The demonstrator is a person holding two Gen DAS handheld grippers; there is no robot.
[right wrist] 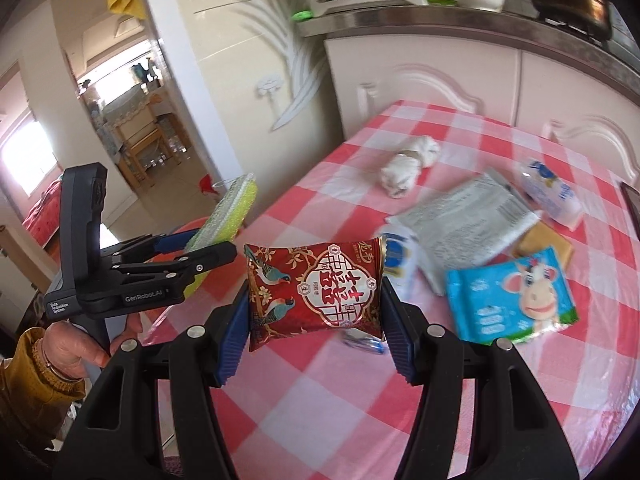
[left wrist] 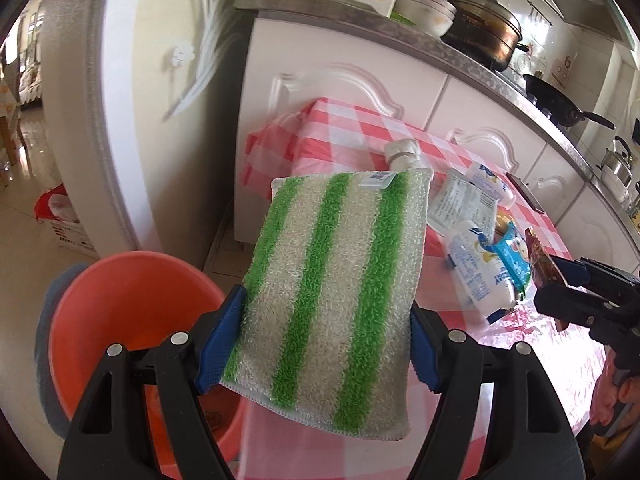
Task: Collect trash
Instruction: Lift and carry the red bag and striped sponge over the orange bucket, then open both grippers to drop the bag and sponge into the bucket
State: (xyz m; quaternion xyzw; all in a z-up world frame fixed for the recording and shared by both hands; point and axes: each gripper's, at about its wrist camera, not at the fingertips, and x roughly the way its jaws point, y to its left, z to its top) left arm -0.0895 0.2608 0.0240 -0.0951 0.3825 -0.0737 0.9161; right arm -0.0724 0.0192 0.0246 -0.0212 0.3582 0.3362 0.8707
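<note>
My left gripper (left wrist: 324,344) is shut on a green-and-white striped sponge cloth (left wrist: 336,296), held over the left edge of the checked table beside an orange bucket (left wrist: 120,312). My right gripper (right wrist: 316,332) is shut on a red snack packet with birds (right wrist: 316,288), held above the table. In the right wrist view the left gripper (right wrist: 200,252) appears at the left with the sponge cloth (right wrist: 228,212). In the left wrist view the right gripper (left wrist: 560,284) shows at the right edge with the red packet (left wrist: 540,256).
On the pink checked tablecloth (right wrist: 320,400) lie a blue wet-wipe pack (right wrist: 508,300), a silvery wrapper (right wrist: 468,220), a white pouch (right wrist: 552,192) and a crumpled white tissue (right wrist: 408,164). White cabinets (left wrist: 360,80) stand behind. A hand in a mustard sleeve (right wrist: 36,372) holds the left gripper's handle.
</note>
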